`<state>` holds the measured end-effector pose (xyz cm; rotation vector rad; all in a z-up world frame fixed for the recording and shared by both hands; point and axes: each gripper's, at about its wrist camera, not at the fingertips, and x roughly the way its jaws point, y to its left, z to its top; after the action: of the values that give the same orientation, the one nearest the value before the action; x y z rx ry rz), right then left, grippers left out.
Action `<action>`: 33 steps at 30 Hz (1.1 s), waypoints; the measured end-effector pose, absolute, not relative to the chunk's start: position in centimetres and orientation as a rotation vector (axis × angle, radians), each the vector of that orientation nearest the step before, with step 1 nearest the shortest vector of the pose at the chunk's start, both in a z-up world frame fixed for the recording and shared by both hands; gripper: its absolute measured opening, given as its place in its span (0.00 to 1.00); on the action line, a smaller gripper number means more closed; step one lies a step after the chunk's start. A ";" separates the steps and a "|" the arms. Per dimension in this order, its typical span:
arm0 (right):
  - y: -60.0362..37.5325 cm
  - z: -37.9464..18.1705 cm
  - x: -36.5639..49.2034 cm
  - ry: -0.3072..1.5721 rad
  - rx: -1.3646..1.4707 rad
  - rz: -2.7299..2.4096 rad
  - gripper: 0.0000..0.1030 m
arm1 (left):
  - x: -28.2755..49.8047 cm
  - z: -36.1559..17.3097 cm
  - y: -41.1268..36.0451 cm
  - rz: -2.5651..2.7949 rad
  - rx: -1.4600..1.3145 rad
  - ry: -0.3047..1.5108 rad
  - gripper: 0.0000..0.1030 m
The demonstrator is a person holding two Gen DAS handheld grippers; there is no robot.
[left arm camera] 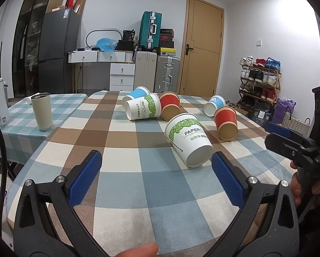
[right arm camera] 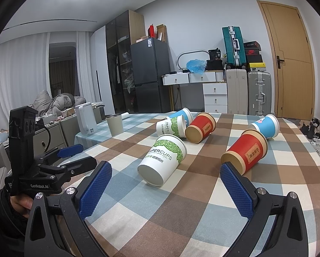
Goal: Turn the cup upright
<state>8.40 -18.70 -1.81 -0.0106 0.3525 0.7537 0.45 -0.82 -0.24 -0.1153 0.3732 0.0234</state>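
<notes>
Since the nearest white cup (left arm camera: 188, 140) lies on its side on the desk (left arm camera: 125, 184), bottom toward you, it sits at one o'clock from your wide-open left hand-held gripper (left arm camera: 156, 171). Your open right hand-held gripper (right arm camera: 165, 185) is close too.

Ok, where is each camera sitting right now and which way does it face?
Left wrist: on the left gripper, low over the table, facing the tipped cups; right gripper at its right edge.
Right wrist: on the right gripper, same heading; left gripper at its left edge.
Shared: nearest white cup, door.
</notes>
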 end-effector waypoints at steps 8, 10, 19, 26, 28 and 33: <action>-18.7 -1.8 8.4 0.351 -0.011 0.755 1.00 | 0.4 -0.2 -0.7 0.021 -0.118 0.374 0.99; -18.7 -1.8 8.4 0.351 -0.010 0.755 1.00 | 0.4 -0.2 -0.7 0.022 -0.118 0.374 0.99; -18.8 -1.8 8.6 0.351 -0.005 0.754 1.00 | 0.0 0.2 -0.2 0.020 -0.117 0.373 0.99; -19.1 -1.7 8.6 0.354 0.005 0.749 1.00 | -0.5 0.7 -0.2 0.019 -0.123 0.375 0.99; -19.0 -1.7 8.5 0.354 0.006 0.749 1.00 | -0.3 0.6 -0.2 0.022 -0.122 0.376 0.99; -19.1 -1.6 8.7 0.353 0.014 0.742 1.00 | -0.1 0.3 0.0 0.016 -0.120 0.377 0.99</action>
<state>8.66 -19.11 -1.58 0.0138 0.3531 0.7423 -0.08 0.04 0.33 -0.1202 0.3769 0.0157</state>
